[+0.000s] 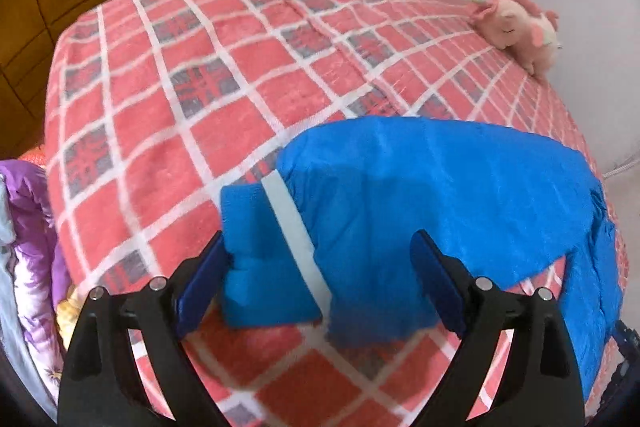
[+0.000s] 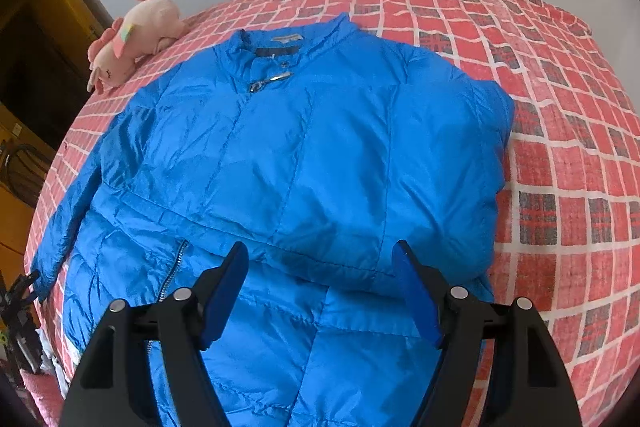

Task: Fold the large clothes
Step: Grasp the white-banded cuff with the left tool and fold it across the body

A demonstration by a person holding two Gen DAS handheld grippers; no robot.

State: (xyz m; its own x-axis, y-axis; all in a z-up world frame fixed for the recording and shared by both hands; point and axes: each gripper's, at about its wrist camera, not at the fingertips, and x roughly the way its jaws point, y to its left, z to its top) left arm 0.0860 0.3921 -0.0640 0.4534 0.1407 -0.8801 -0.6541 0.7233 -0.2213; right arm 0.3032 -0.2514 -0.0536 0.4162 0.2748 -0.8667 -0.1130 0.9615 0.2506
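Blue jacket [image 2: 304, 163]: a puffer, lying front up on the red plaid blanket [image 2: 560, 131], collar at the far end, one sleeve folded across the chest.
Cuff [image 1: 256, 251]: sleeve end with a white stripe, lying between the left fingers.
Left gripper [image 1: 320, 275]: spread wide, grasping nothing.
Right gripper [image 2: 320, 287]: fingers apart above the jacket's waist, released.
Plush unicorn [image 2: 132, 39]: near the collar, at the bed's edge.
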